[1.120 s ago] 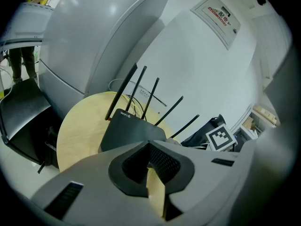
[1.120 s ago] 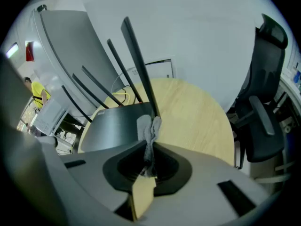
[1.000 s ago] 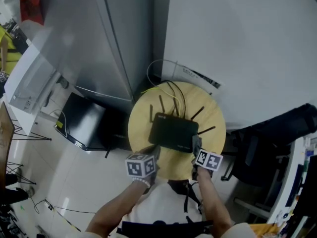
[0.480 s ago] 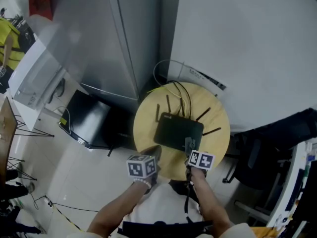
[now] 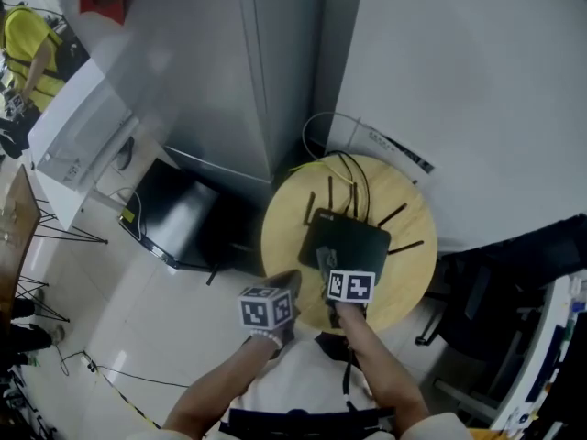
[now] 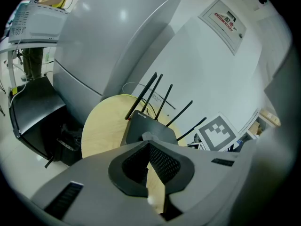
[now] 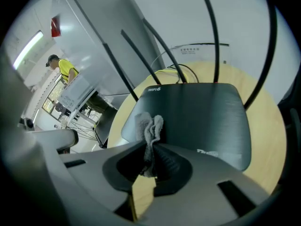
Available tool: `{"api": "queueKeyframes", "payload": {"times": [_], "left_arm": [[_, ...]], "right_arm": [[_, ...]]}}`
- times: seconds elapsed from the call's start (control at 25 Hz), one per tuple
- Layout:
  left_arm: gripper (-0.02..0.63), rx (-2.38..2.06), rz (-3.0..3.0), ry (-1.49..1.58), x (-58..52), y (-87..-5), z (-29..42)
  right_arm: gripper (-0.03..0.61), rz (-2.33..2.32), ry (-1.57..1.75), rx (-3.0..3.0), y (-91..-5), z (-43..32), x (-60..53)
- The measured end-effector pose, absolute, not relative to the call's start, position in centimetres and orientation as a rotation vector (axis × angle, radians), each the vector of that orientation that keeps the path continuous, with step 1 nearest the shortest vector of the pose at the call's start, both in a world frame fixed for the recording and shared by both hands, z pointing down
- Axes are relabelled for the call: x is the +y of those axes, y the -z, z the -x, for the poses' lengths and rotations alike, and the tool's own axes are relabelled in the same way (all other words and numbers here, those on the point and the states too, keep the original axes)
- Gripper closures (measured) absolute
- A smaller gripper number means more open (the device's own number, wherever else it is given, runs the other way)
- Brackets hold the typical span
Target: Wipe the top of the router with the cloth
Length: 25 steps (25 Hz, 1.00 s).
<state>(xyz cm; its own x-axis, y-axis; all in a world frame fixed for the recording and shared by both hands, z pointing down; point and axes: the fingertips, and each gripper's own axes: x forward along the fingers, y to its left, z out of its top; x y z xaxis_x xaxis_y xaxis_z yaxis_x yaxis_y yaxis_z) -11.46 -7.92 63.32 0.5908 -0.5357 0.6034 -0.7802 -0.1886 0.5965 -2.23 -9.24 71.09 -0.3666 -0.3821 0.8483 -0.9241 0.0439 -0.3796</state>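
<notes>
Overhead, a grey cabinet (image 5: 220, 81) and a white wall (image 5: 477, 90) meet behind a round wooden surface (image 5: 408, 282). The black router (image 5: 356, 239) lies flat near the middle of that surface. Its thin antennas (image 5: 396, 214) fan out along the far edge, and cables (image 5: 341, 168) trail off towards the wall.

The left gripper (image 5: 286, 280) sits at the near-left rim of the surface, apart from the router. Its own view shows its fingers (image 6: 162, 161) pressed together at the tips with nothing between them, and the router's near corner lies just beyond.

The right gripper (image 5: 327, 258) reaches over the router's near-left part, its marker cube (image 5: 351, 286) above the near edge. In the right gripper view its fingers (image 7: 170, 164) are pinching a small grey cloth (image 7: 149, 127). The cloth is bunched into folds and sticks out past the fingertips. It lies against the router's dark top (image 7: 202, 117) close to the left edge, below the printed lettering at the far-left corner.
</notes>
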Motion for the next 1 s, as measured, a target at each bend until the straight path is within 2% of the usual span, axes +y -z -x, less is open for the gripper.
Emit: {"api": "queueKeyframes", "payload": {"times": [0.64, 0.8, 1.0], "left_arm": [[0.615, -1.058, -1.896, -0.35, -7.1, -63.1, 15.3], [0.615, -1.0, -1.942, -0.37, -6.8, -62.7, 14.6], [0.615, -0.858, -2.025, -0.409, -6.0, -62.2, 10.6]], "right_arm": [[0.529, -1.257, -1.299, -1.852, -70.5, 9.5, -10.2], [0.529, -1.369, -1.309, -1.879, -68.5, 7.7, -9.6], [0.529, -1.548, -1.344, -1.807, -67.1, 1.3, -6.5]]}}
